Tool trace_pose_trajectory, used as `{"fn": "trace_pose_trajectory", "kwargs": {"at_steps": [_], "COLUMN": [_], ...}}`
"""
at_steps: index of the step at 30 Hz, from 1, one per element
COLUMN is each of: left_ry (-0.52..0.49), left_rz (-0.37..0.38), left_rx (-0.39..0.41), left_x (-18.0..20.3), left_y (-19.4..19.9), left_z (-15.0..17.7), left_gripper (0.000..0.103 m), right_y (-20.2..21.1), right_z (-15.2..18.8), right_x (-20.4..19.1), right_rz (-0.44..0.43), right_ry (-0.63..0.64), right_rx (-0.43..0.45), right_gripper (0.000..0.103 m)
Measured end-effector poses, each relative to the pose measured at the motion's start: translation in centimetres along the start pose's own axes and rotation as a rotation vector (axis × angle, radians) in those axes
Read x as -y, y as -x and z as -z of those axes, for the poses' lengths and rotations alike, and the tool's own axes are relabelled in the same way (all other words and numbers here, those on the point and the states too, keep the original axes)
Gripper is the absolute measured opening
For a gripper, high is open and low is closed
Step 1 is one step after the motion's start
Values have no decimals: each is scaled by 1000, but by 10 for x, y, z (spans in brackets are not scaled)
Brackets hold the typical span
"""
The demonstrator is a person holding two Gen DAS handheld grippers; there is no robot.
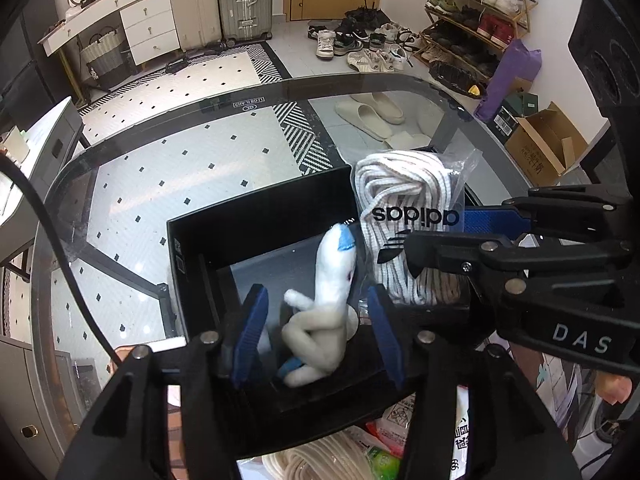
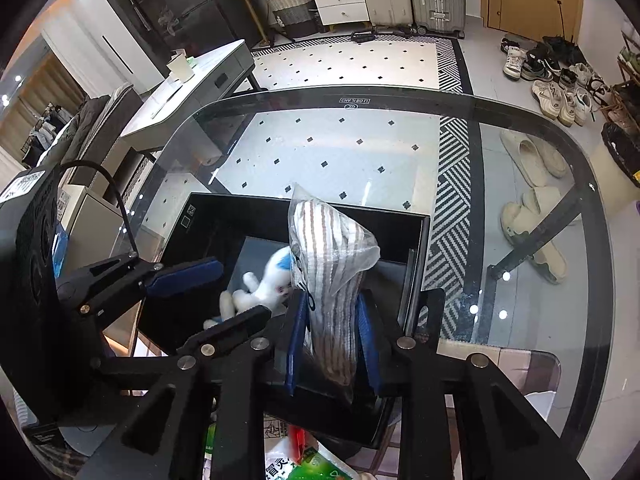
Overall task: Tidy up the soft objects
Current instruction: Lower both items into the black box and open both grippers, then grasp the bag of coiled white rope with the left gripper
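**A:** Where's the plush toy (image 1: 320, 304) sitting?

**B:** Inside the black box (image 1: 256, 216), low in the centre of the left wrist view. It's white with a blue patch on its head, and it lies on the box floor between the blue pads of the left gripper (image 1: 316, 336). Those fingers are spread apart, one on each side of the toy, and neither pad is pressing it.

**A:** And the right gripper (image 2: 332, 340)?

**B:** Its fingers are clamped on a clear bag of white laces (image 2: 332, 264), seen at lower centre of the right wrist view. The bag stands up out of the pads over the box's near right part. In the left wrist view the same bag is at centre right, with an inverted adidas label on it.

**A:** What does the box rest on?

**B:** A glass desk (image 2: 400, 98) with a dark rounded rim; the tiled floor and pale slippers (image 2: 532, 156) show through it at the right of the frame.

**A:** Anything nearer the cameras?

**B:** Coiled cream rope (image 1: 320, 460) at the bottom edge of the left wrist view, beside some printed packets.
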State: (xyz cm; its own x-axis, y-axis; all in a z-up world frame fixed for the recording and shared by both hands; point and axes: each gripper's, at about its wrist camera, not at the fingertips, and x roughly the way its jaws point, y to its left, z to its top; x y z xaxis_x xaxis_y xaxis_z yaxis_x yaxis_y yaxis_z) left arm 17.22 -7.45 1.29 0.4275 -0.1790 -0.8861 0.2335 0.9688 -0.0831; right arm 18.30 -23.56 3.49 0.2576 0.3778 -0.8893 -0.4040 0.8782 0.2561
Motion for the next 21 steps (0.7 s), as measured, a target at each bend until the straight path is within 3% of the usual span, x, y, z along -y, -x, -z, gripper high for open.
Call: {"fn": "trace_pose_trajectory", "kwargs": {"at_steps": [2, 4, 6, 8, 10, 14, 16, 18, 20, 21], "left_ry": [-2, -5, -7, -5, 1, 2, 0, -7, -7, -6], "left_rz": [-2, -4, -9, -5, -2, 10, 19, 12, -4, -4], "left_rx": [2, 8, 13, 29, 41, 53, 57, 60, 60, 62], "left_x": [-1, -1, -3, -4, -6, -9, -10, -10, -10, -11], "left_y": [4, 8, 12, 17, 22, 32, 37, 41, 43, 45], "left_z": [0, 0, 1, 3, 5, 10, 13, 17, 21, 23], "left_gripper": [56, 57, 59, 74, 79, 80, 82, 83, 101, 101], "right_y": [6, 14, 22, 30, 37, 47, 53, 60, 67, 69], "right_z": [1, 1, 1, 1, 2, 9, 12, 17, 22, 24], "right_x": [0, -1, -1, -1, -1, 0, 0, 0, 0, 1], "right_rz": [-7, 5, 11, 7, 9, 2, -5, 5, 8, 6], "right_ry": [0, 2, 10, 8, 4, -7, -6, 3, 9, 10], "right_rx": [10, 32, 53, 62, 73, 76, 73, 83, 87, 88], "right_gripper": [33, 47, 51, 52, 57, 66, 80, 87, 90, 94]}}
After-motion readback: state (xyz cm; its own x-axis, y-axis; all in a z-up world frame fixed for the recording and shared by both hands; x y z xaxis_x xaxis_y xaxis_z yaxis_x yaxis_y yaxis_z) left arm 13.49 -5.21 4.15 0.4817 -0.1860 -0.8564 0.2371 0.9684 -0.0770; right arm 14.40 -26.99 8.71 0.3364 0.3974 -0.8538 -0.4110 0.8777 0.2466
